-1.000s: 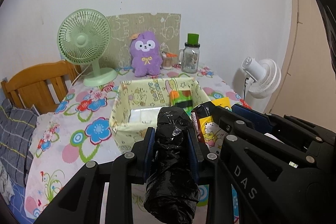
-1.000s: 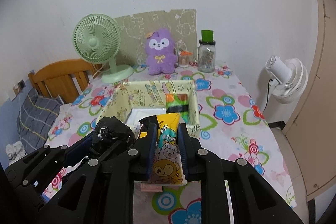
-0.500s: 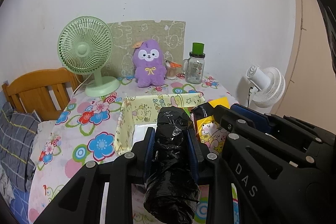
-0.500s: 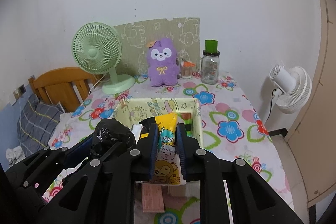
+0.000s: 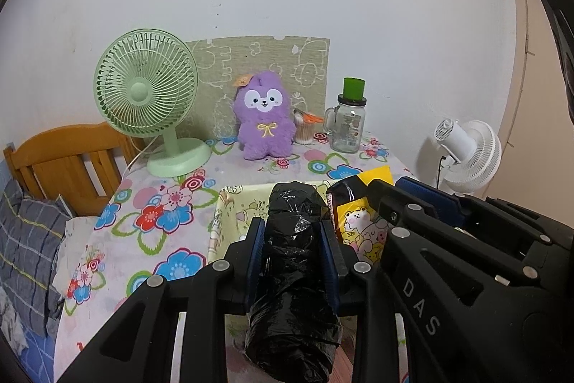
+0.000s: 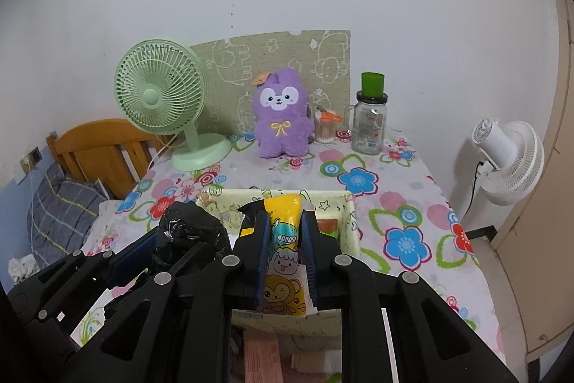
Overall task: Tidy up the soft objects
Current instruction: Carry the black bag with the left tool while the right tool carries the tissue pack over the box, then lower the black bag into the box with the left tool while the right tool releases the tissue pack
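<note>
My left gripper (image 5: 292, 232) is shut on a black plastic-wrapped roll (image 5: 294, 275), held above the near end of a pale yellow fabric box (image 5: 233, 200). My right gripper (image 6: 285, 232) is shut on a yellow cartoon-print snack packet (image 6: 285, 261), held over the same box (image 6: 344, 203). The two grippers are side by side; the roll (image 6: 190, 232) shows left of the right gripper, and the packet (image 5: 358, 228) right of the left one. A purple plush toy (image 5: 263, 117) sits upright at the table's back.
A green desk fan (image 5: 150, 96), a glass jar with a green lid (image 5: 349, 121) and a cup of cotton swabs (image 5: 305, 130) stand at the back. A white fan (image 6: 509, 160) stands right of the table, a wooden chair (image 5: 68, 160) left.
Both grippers have risen and drawn back toward me with their loads; the box has dropped lower in view and its inside is now mostly hidden.
</note>
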Available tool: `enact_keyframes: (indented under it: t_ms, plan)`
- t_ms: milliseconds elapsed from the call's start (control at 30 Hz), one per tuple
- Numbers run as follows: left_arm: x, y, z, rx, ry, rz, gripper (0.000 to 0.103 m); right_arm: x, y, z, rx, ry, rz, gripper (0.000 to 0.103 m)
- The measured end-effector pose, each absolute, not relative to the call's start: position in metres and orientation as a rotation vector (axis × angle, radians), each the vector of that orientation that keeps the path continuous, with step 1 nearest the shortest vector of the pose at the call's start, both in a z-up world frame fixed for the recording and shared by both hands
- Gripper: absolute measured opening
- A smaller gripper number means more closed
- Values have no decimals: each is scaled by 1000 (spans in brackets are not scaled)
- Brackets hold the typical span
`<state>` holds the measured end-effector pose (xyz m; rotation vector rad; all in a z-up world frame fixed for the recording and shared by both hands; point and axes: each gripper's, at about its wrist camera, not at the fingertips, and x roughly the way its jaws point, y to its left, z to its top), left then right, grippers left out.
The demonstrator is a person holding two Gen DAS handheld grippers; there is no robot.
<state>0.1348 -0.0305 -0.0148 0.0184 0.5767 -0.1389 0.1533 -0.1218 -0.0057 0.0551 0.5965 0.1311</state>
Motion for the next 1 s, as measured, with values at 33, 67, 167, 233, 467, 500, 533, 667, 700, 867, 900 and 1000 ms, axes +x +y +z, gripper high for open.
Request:
enact_keyframes:
  t_ms: [33,67,167,233,467,500,533,667,700,867,900,1000]
  plan:
    - [139,-30,-15,19,578,-138,30,157,-121,-6,55,598,132,21]
    - [142,-29,-15,19,579,-137,30,161,-121,-7,55,601,133,21]
    - [150,-28,-17,24,585,-131,30,170,-119,-9,56,602,139,21]
    - [155,-27,-18,26,586,-129,30,175,-118,-10,55,604,140,21]
    - [172,-25,-25,26,605,-129,30,193,-116,-19,60,626,144,16]
    - [174,-25,-26,26,608,-129,30,196,-116,-21,61,631,145,16]
    - [177,-24,-28,26,612,-128,30,199,-116,-23,61,634,145,16]
    - [186,-24,-34,24,628,-127,30,208,-116,-29,72,650,151,16]
    - [188,-24,-35,23,632,-127,30,211,-116,-31,76,658,159,17]
    - [197,-23,-41,20,654,-127,30,220,-115,-37,66,685,150,22]
    - [199,-23,-42,20,658,-126,30,222,-115,-38,64,689,147,32]
    - [203,-23,-45,14,666,-129,30,222,-116,-39,59,671,131,65]
